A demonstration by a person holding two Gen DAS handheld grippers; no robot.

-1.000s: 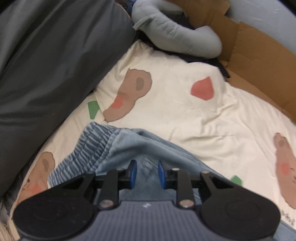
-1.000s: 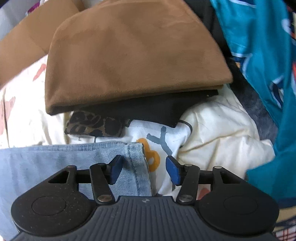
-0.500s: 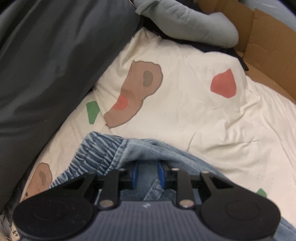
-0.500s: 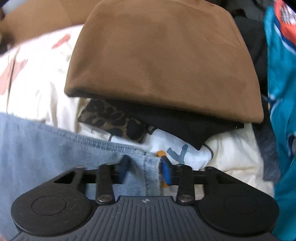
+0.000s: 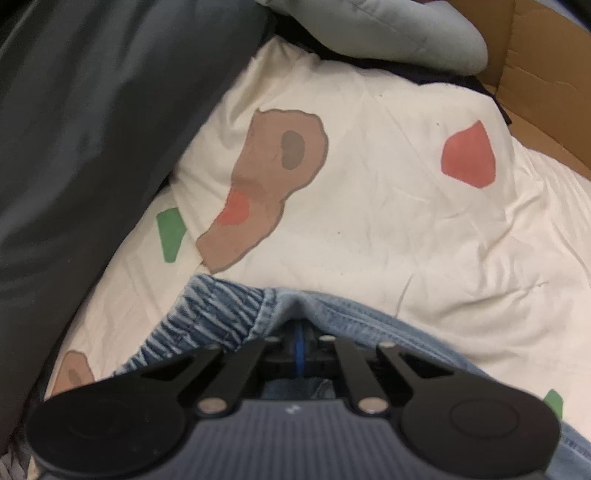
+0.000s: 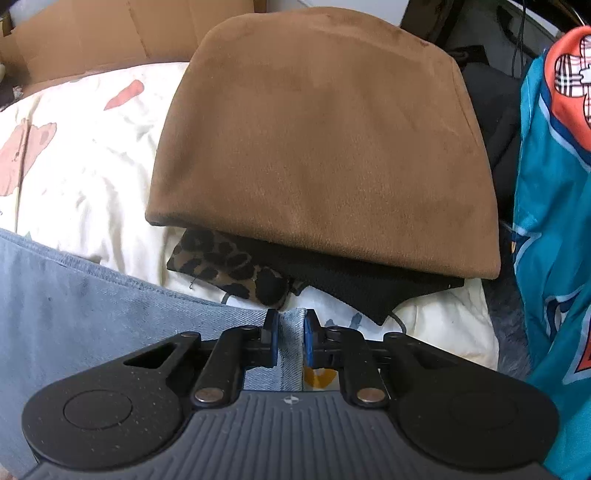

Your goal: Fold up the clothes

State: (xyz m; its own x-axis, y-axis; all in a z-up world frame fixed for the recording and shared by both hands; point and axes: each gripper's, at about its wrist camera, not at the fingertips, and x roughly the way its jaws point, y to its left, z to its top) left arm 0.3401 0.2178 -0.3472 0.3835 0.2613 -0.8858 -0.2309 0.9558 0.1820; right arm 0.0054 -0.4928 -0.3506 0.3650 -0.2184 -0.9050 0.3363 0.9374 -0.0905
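light blue denim trousers with a gathered elastic waistband (image 5: 221, 314) lie at the near edge of a cream bedsheet printed with brown bears and red and green shapes (image 5: 369, 206) in the left wrist view. left gripper (image 5: 300, 345) has its blue pads pressed fully together, with the waistband fabric bunched up around and over the tips, so the denim is pinched there. a dark grey quilt (image 5: 92, 129) covers the sheet's left side, a pale grey-blue stuffed roll (image 5: 388, 33) lies at its far edge, and brown cardboard (image 5: 535, 92) stands at the far right corner

in the right wrist view the same trousers (image 6: 92, 306) spread from the left edge to the middle. right gripper (image 6: 290, 336) is closing its jaws, with the hemmed denim edge between the blue pads and touching both. just beyond, a folded tan suede-like garment (image 6: 325, 147) sits on black cloth (image 6: 362, 288) and a leopard-print piece (image 6: 229, 266); a teal jersey with orange trim (image 6: 554, 221) lies at the right edge
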